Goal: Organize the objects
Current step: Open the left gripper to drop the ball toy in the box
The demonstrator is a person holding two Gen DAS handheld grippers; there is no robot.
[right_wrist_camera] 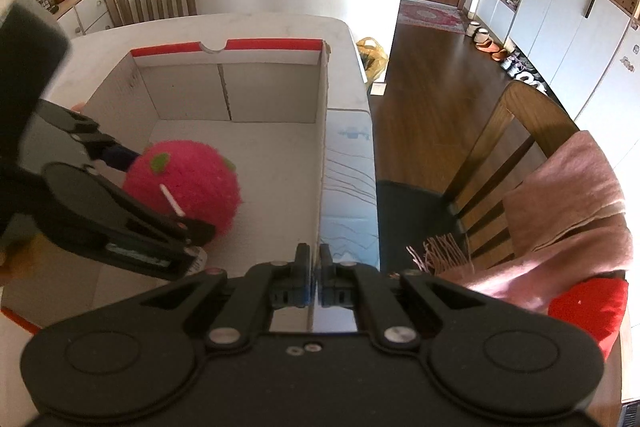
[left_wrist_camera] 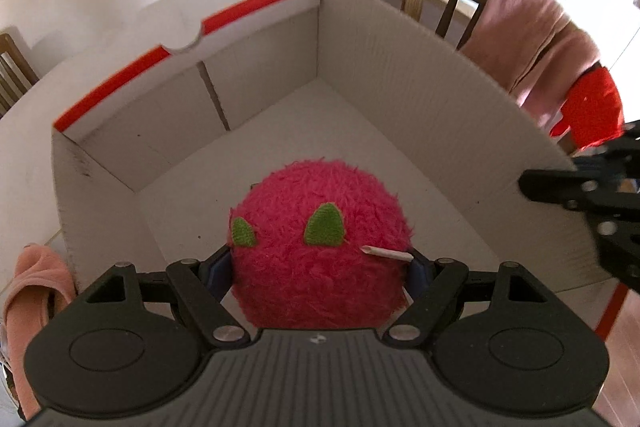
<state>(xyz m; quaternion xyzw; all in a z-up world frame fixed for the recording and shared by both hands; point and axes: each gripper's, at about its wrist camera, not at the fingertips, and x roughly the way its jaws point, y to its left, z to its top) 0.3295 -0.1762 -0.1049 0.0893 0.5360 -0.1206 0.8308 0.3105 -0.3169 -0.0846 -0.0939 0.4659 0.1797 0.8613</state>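
White cardboard box (left_wrist_camera: 420, 67): left gripper (left_wrist_camera: 320, 267) pinches fuzzy pink ball (left_wrist_camera: 320, 239) (green patches); right gripper (right_wrist_camera: 314, 267) pressed together.

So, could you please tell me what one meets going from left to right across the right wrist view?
left gripper → pink plush ball → cardboard box's right wall → right gripper → wooden chair → pink scarf
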